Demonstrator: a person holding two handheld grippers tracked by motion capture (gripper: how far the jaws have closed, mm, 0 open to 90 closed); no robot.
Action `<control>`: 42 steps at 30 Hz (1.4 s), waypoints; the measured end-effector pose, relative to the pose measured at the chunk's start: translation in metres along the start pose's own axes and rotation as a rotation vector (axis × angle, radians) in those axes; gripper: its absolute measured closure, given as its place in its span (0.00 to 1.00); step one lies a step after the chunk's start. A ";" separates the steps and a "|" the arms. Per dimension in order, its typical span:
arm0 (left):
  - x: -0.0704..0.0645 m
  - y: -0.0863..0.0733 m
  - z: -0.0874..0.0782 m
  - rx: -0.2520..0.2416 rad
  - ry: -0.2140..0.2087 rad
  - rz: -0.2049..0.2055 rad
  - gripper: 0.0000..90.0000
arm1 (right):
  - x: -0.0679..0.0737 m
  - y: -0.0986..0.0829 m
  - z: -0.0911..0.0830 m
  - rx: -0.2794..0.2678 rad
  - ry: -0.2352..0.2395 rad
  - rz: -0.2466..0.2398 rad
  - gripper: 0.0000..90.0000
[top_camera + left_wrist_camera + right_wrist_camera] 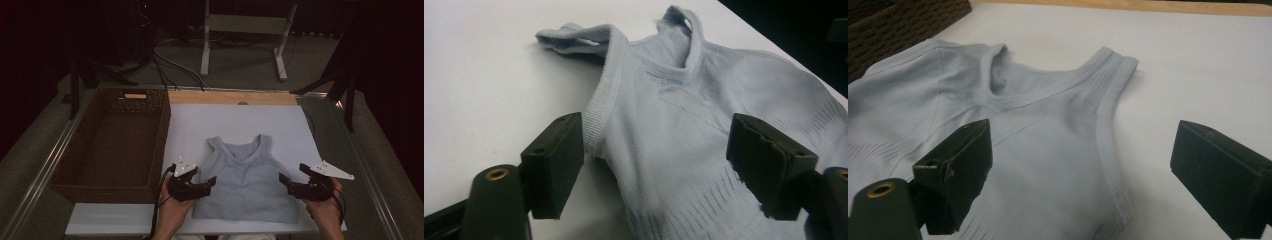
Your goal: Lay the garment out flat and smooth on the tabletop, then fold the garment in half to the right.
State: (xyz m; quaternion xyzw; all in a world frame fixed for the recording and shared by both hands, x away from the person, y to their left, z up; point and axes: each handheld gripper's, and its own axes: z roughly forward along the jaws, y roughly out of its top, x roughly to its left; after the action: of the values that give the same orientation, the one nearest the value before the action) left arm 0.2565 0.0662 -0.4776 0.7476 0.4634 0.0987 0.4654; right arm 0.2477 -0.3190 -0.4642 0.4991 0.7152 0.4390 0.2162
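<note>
A pale blue sleeveless top (pixel 246 180) lies flat on the white board (pixel 200 125), neck toward the far side. My left gripper (pixel 206 184) is at the top's left edge, open, its jaws straddling the armhole hem (pixel 596 115). At the top's right edge my right gripper (pixel 287 184) is open too, with the right armhole hem (pixel 1108 150) between its jaws. Nothing is clamped by either one. In the left gripper view the top (pixel 684 130) shows one strap slightly bunched. The right gripper view shows the top (pixel 1033 140) smooth, V-neck up.
A dark wicker basket (pixel 112 145) stands left of the board, touching its edge. A wooden strip (pixel 232 98) runs along the board's far side. Metal rails border the table, and a white frame (pixel 245 30) and cables sit on the floor beyond.
</note>
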 end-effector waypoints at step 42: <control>0.004 -0.011 0.011 0.056 0.001 -0.060 0.92 | -0.008 -0.002 -0.008 -0.059 -0.055 0.031 0.12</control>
State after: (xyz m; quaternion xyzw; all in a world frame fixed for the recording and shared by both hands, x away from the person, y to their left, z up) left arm 0.2581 0.0641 -0.4934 0.7462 0.4883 0.0720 0.4466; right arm 0.2438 -0.3301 -0.4628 0.5155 0.6879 0.4493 0.2433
